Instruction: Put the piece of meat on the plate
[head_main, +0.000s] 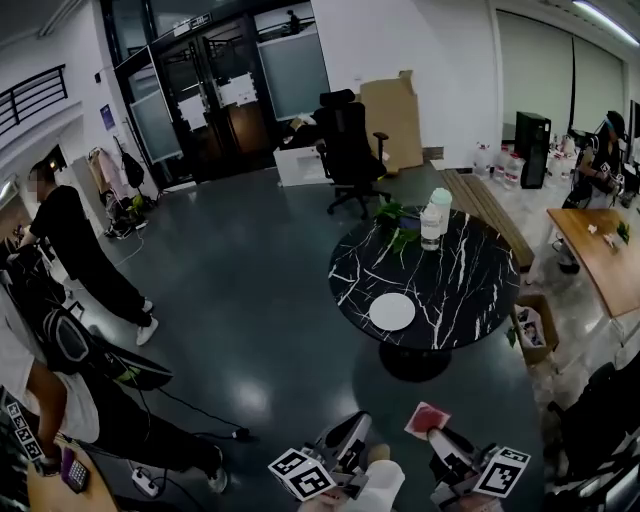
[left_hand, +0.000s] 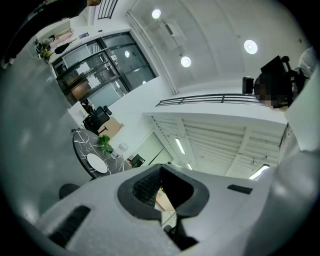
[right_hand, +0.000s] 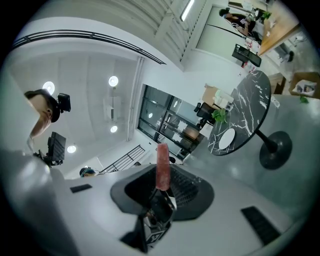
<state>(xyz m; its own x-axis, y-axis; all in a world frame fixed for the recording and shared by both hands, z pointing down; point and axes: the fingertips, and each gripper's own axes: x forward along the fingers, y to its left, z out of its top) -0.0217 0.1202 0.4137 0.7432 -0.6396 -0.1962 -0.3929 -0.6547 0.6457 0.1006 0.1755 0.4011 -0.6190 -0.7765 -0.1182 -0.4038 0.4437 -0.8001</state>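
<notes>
A white plate (head_main: 392, 311) lies empty near the front edge of a round black marble table (head_main: 470, 290). The piece of meat (head_main: 425, 418), a flat red slab, is held off the floor short of the table, with my right gripper (head_main: 437, 432) shut on it. In the right gripper view the meat (right_hand: 162, 167) stands edge-on between the pads, and the plate (right_hand: 226, 139) shows far ahead. My left gripper (head_main: 356, 424) is beside it, shut with nothing in it. In the left gripper view its pads (left_hand: 161, 167) meet at the tips, and the plate (left_hand: 97, 163) is small at the left.
A plant (head_main: 398, 225) and stacked cups (head_main: 435, 222) stand at the table's far side. A black office chair (head_main: 348, 150) is behind it, and a cardboard box (head_main: 530, 330) and a wooden desk (head_main: 600, 250) are to the right. People (head_main: 80, 250) and floor cables (head_main: 190, 425) are on the left.
</notes>
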